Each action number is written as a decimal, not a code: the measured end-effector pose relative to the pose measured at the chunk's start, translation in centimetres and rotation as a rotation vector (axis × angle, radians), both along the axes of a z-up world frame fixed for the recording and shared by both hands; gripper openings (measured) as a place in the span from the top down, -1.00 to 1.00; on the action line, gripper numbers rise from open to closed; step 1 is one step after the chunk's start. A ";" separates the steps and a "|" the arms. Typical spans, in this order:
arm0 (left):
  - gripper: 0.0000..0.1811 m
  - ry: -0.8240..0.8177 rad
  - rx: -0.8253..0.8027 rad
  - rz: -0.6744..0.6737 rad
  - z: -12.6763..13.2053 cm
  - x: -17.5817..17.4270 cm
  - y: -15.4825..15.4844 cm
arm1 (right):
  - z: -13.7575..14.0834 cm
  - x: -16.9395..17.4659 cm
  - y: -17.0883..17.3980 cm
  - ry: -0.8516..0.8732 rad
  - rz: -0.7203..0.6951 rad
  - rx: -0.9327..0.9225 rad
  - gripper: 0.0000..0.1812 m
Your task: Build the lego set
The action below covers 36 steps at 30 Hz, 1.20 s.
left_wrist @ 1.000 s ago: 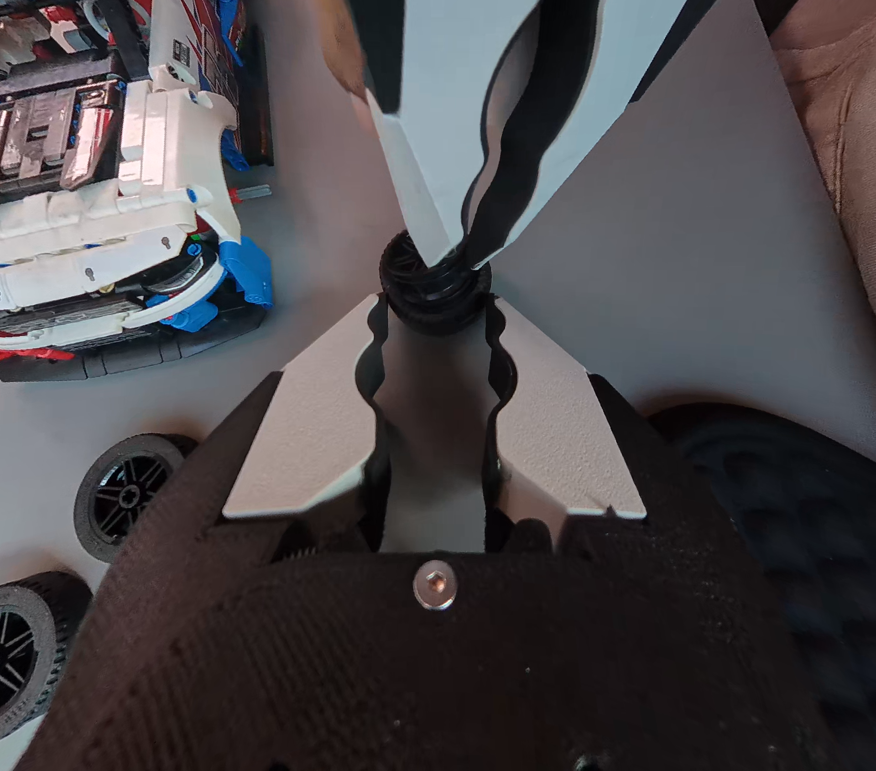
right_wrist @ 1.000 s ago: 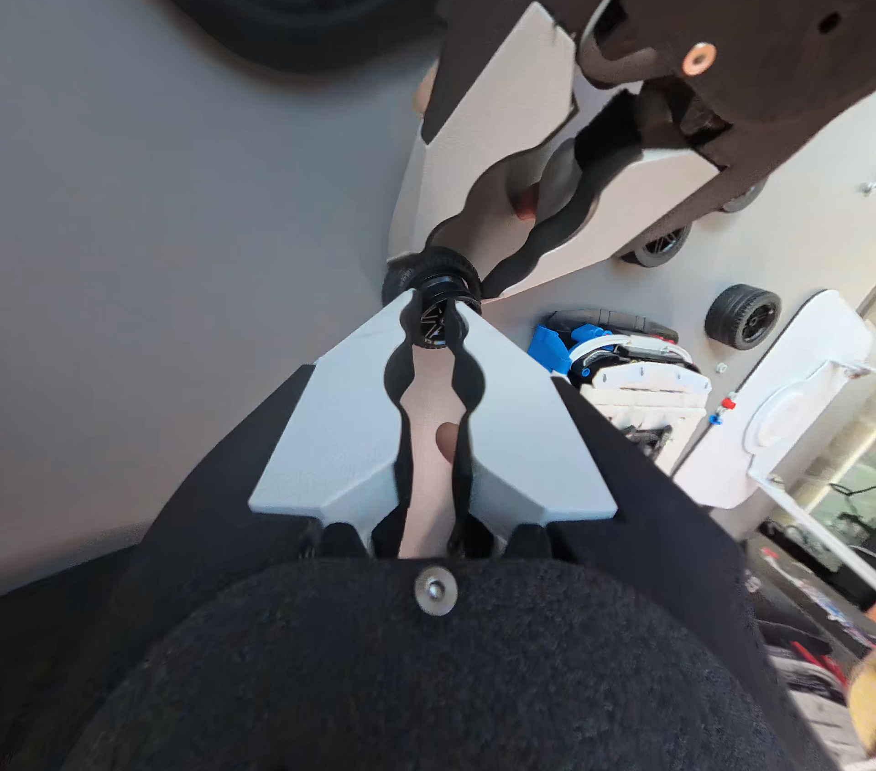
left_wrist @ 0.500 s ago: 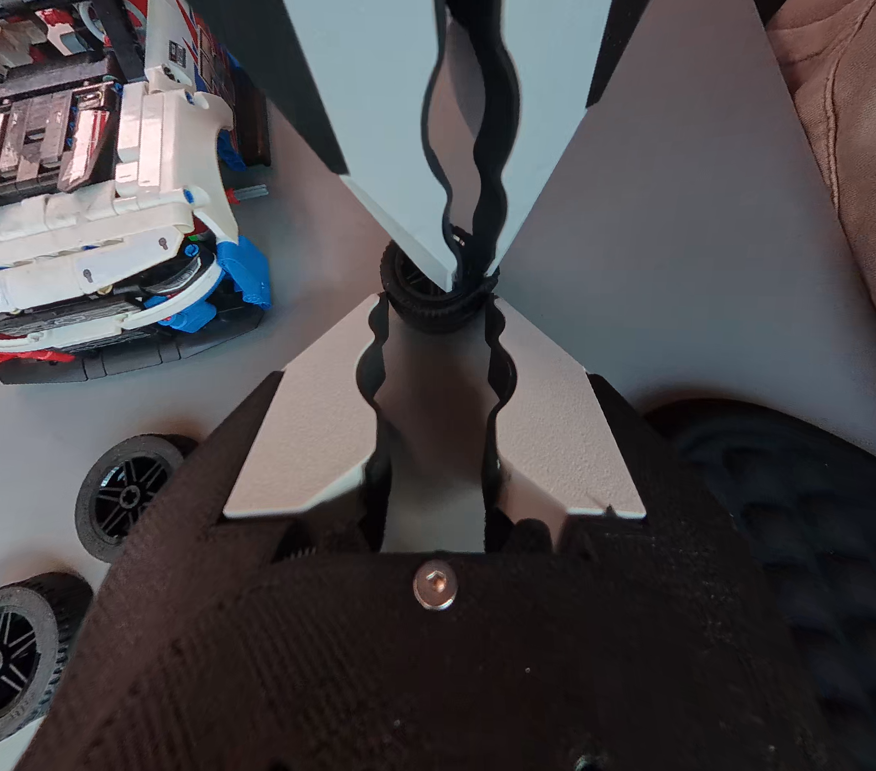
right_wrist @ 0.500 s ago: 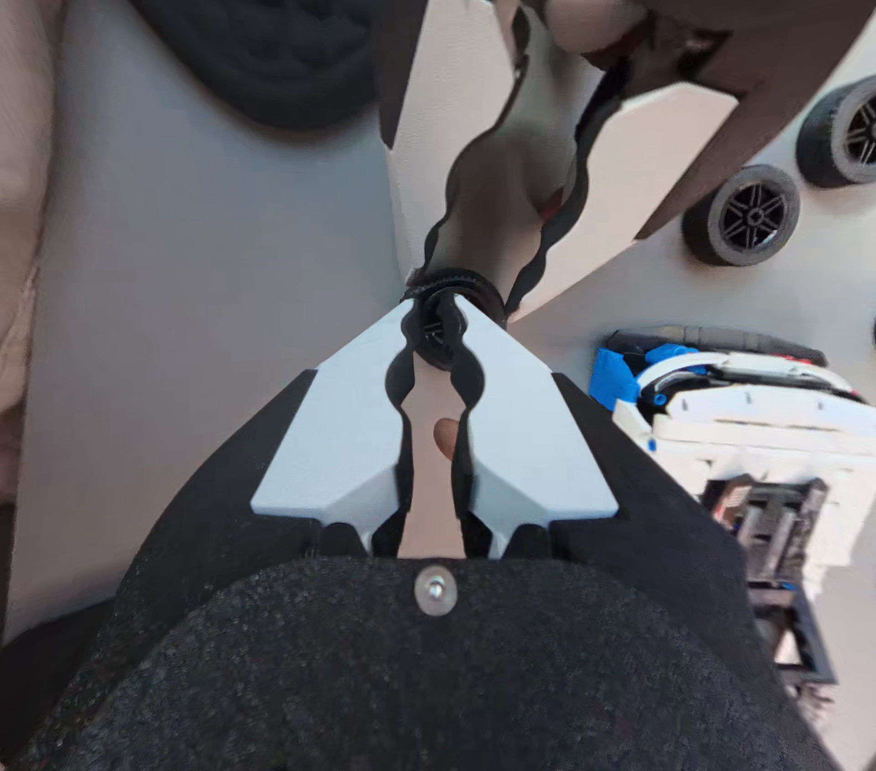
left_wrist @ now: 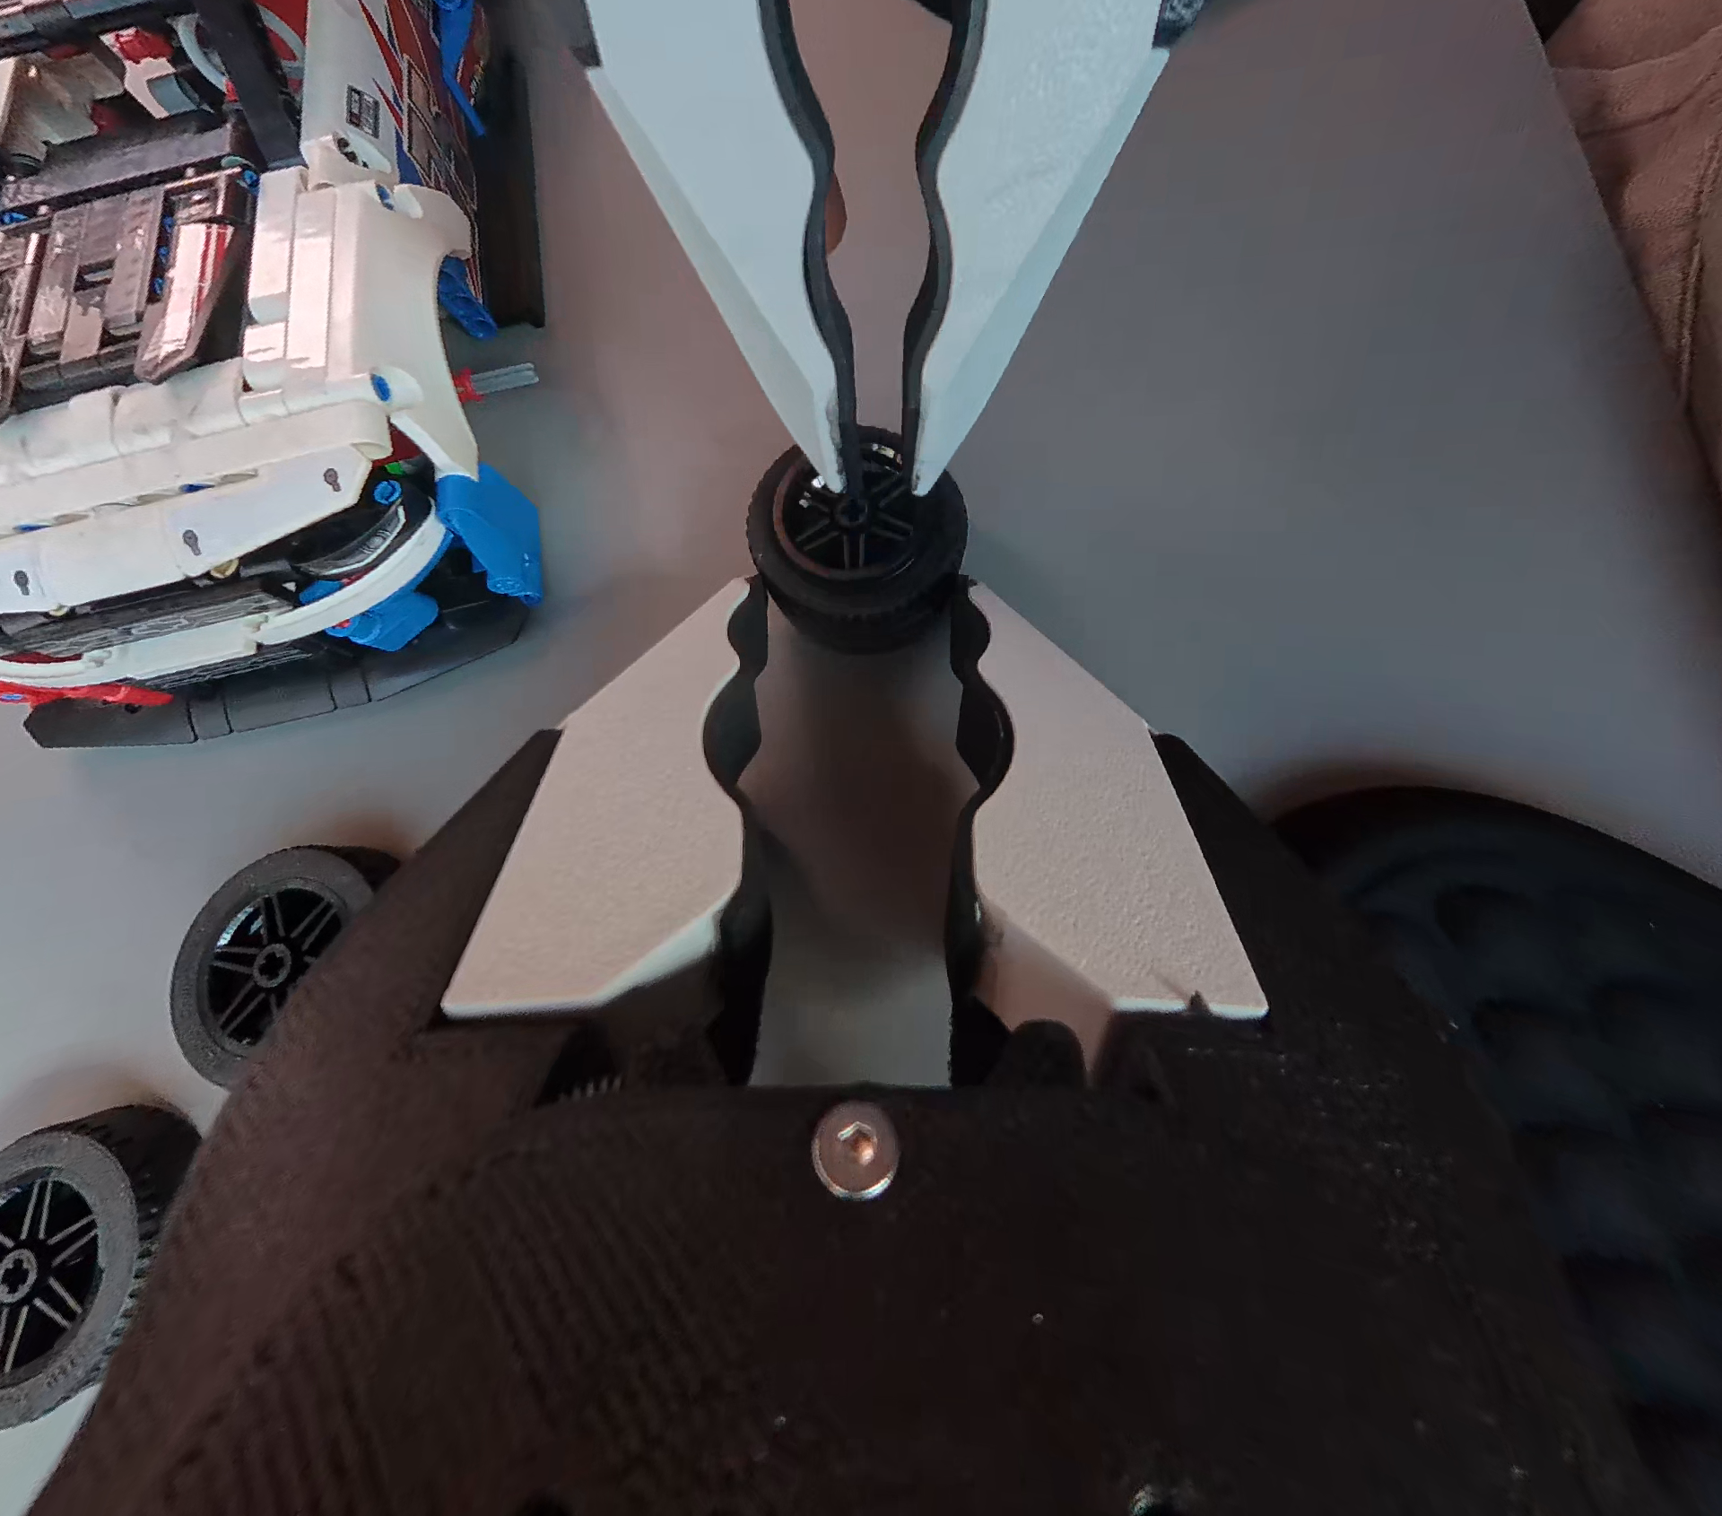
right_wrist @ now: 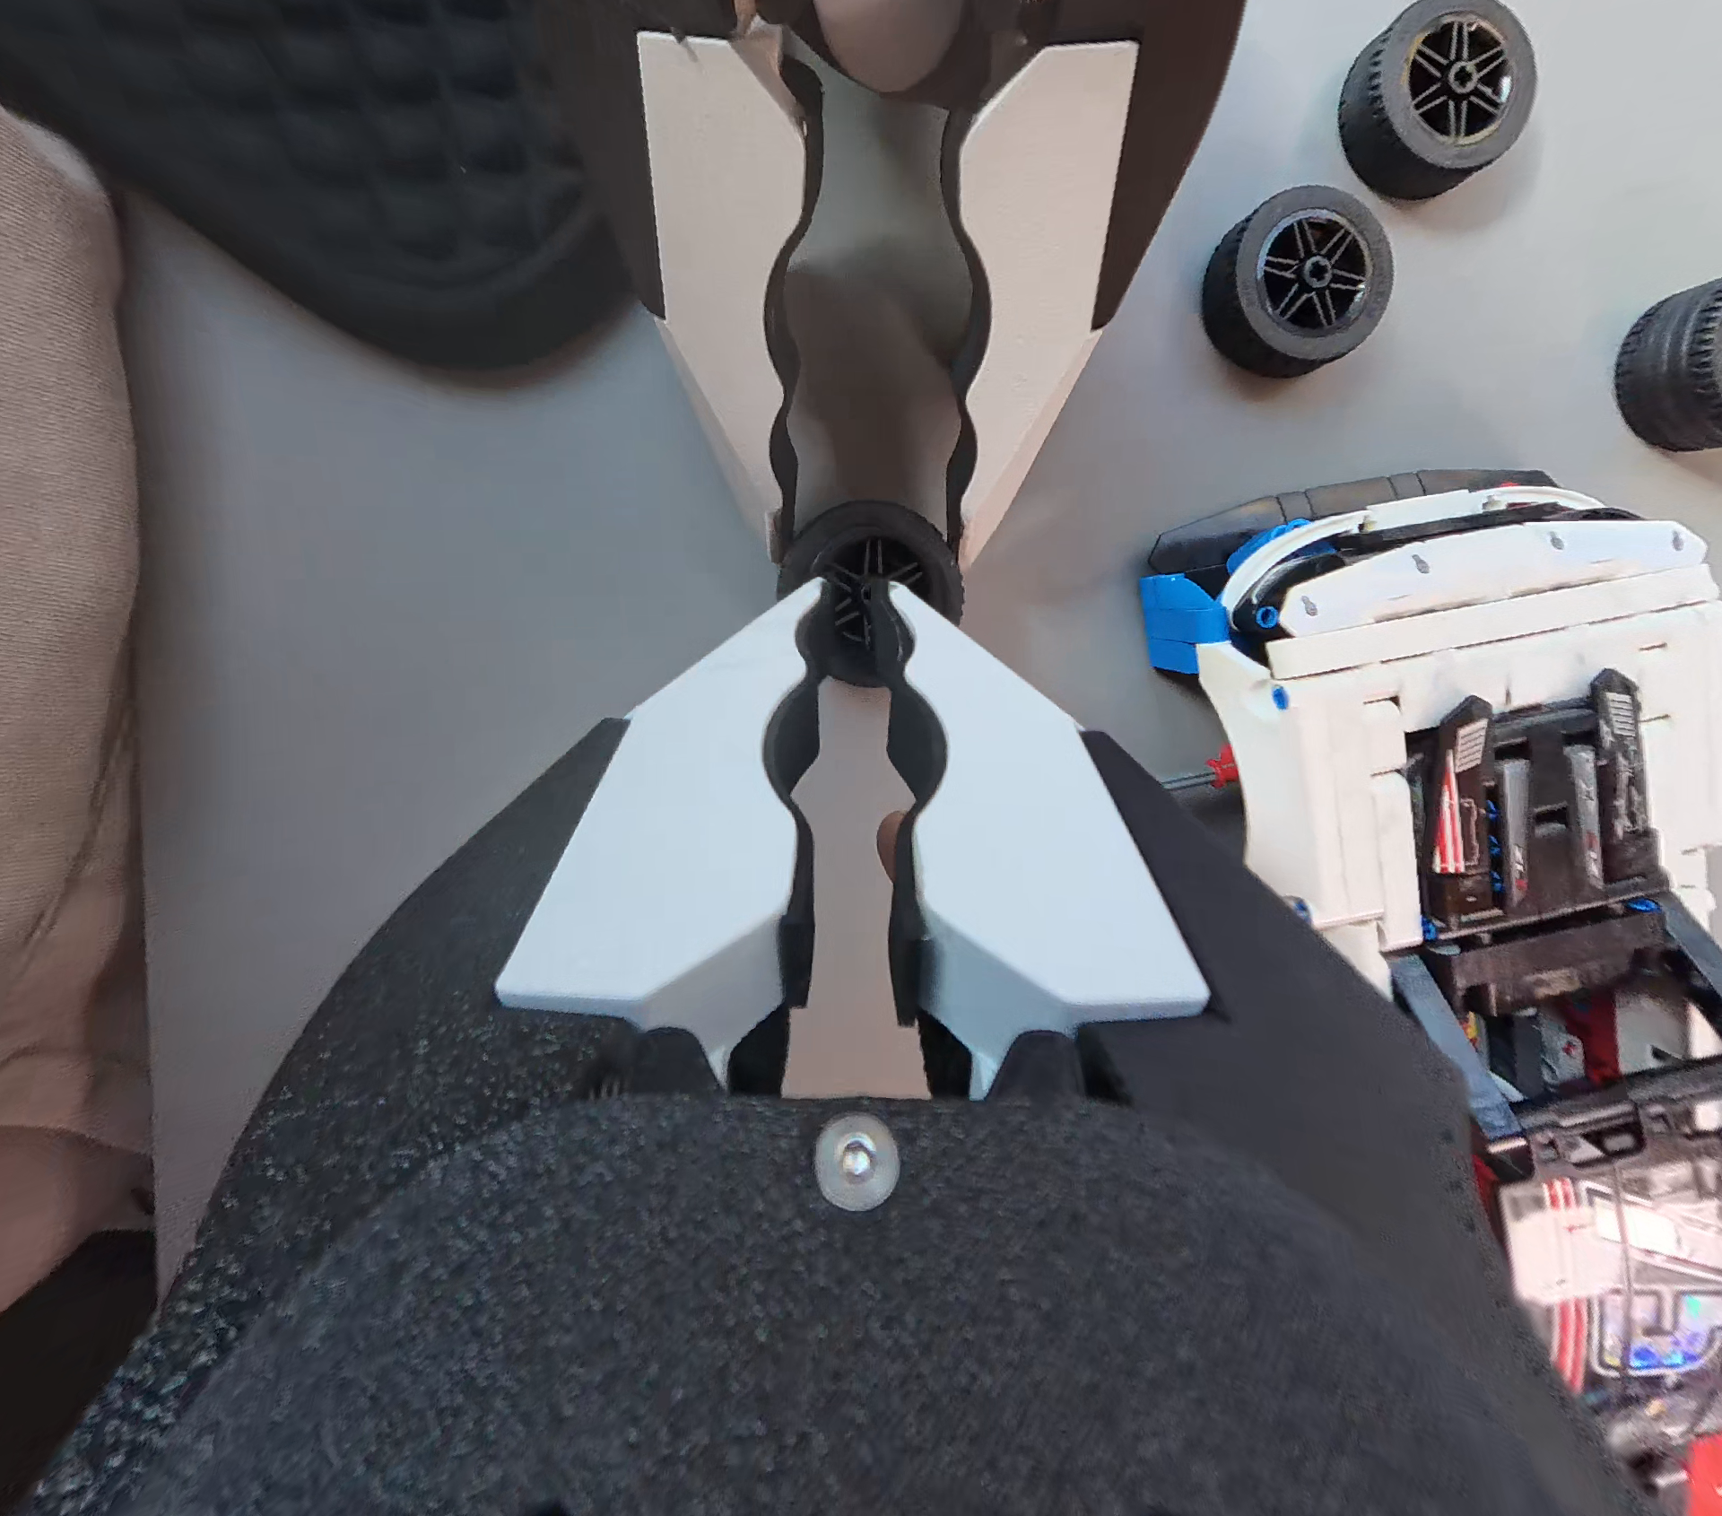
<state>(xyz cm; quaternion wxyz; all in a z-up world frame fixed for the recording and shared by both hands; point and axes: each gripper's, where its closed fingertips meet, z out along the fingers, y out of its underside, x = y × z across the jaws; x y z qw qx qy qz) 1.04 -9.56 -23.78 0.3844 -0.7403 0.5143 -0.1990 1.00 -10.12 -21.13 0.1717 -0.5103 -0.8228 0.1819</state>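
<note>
My left gripper (left_wrist: 859,590) is shut on a small black tyre (left_wrist: 857,618) and holds it by the tread at its fingertips, above the grey table (left_wrist: 1305,446). My right gripper (left_wrist: 876,479) comes in from straight opposite. It is nearly closed, with its tips on the black spoked rim (left_wrist: 853,530) that sits inside the tyre. In the right wrist view my right gripper (right_wrist: 859,595) pinches the rim (right_wrist: 862,618), with the tyre (right_wrist: 867,519) just beyond, between the tips of the left gripper (right_wrist: 867,539).
A white, blue and red Lego car (left_wrist: 233,399) lies to the left, also in the right wrist view (right_wrist: 1491,679). Loose wheels (left_wrist: 261,963) (left_wrist: 56,1266) lie near it; three show in the right wrist view (right_wrist: 1300,278). There is also a black quilted pad (left_wrist: 1537,1005) and beige fabric (left_wrist: 1659,120). My left and right fingertips are right by each other.
My right gripper has swung round the wheel from a tilted angle to straight opposite the left gripper, still at the rim. The left gripper and tyre have stayed in place.
</note>
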 end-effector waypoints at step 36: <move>0.52 0.011 0.538 0.276 5.5 -2.0 4.1 | 3.8 -2.5 4.2 0.499 -0.470 -0.675 0.55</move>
